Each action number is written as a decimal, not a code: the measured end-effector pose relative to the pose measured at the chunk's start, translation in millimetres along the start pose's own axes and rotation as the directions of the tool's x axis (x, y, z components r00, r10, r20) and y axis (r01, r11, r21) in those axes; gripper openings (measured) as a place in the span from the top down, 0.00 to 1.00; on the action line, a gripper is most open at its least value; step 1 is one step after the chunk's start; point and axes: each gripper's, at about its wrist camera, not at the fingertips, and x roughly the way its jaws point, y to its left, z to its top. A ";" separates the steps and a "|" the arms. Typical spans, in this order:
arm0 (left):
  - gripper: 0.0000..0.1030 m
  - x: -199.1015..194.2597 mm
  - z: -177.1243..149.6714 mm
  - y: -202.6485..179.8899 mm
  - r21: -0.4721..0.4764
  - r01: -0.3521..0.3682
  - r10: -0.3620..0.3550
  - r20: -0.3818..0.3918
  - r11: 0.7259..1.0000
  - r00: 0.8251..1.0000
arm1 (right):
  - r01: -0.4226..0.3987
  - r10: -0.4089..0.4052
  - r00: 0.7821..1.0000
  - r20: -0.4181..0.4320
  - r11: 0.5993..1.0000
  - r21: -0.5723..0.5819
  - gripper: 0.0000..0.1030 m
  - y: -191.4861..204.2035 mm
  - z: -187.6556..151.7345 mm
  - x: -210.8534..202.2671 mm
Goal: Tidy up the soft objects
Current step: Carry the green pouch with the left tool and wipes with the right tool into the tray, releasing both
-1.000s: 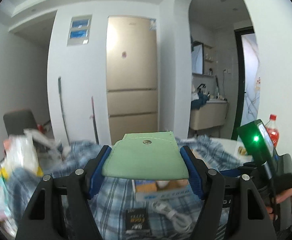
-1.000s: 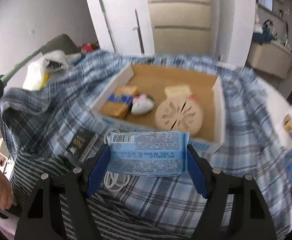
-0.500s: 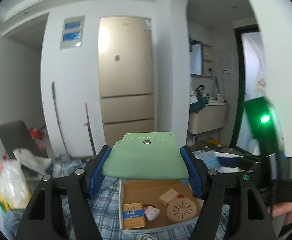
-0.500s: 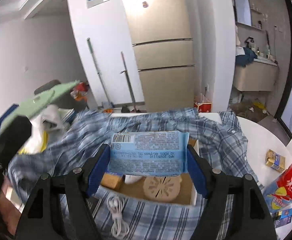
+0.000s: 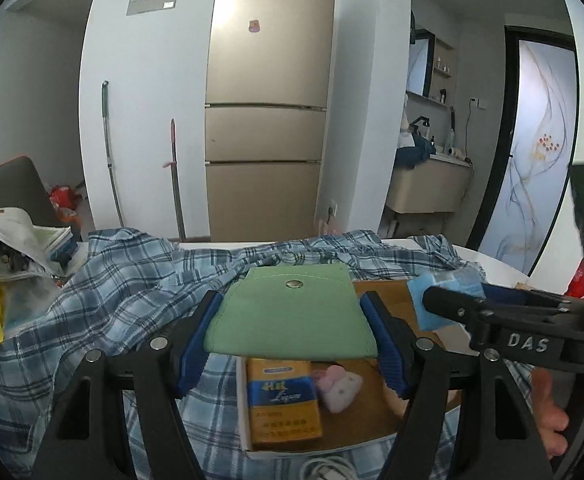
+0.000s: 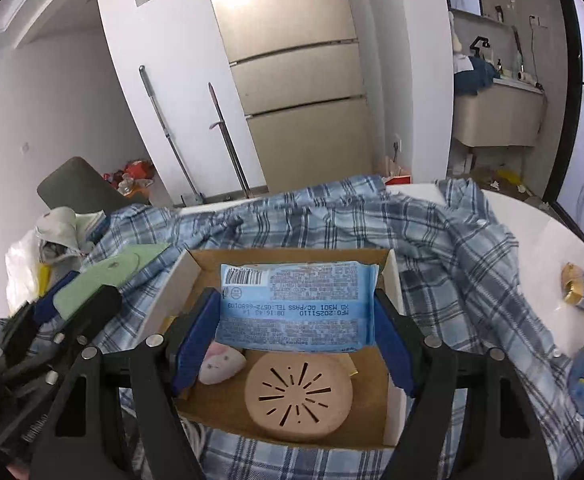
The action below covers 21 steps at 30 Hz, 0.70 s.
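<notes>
From the left wrist we see our left gripper (image 5: 292, 320) clamped on a flat green fabric pouch with a metal snap (image 5: 292, 312), held above the near edge of the open cardboard box (image 5: 363, 420).

From the right wrist, our right gripper (image 6: 295, 312) grips a light-blue plastic wipes packet (image 6: 295, 306) over that box.

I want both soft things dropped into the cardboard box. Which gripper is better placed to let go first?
Right, probably. The right gripper holds the blue pack squarely over the box; the left gripper holds the green pouch nearer the box's left edge.
</notes>
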 end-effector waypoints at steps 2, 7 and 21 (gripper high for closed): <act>0.30 3.2 -4.0 2.9 -0.012 0.011 -0.012 -0.013 1.000 1.000 | -0.006 0.006 1.000 0.010 1.000 -0.007 0.28 -3.8 -5.0 8.1; 0.30 9.8 -12.5 7.5 -0.011 0.043 -0.043 -0.010 0.999 0.999 | -0.044 0.046 0.997 0.060 0.999 -0.025 0.28 -8.2 -17.2 14.4; 0.30 20.9 -15.6 22.4 -0.097 0.098 -0.103 -0.047 0.991 0.994 | -0.028 0.037 0.995 0.096 0.995 -0.093 0.28 -3.7 -26.2 18.1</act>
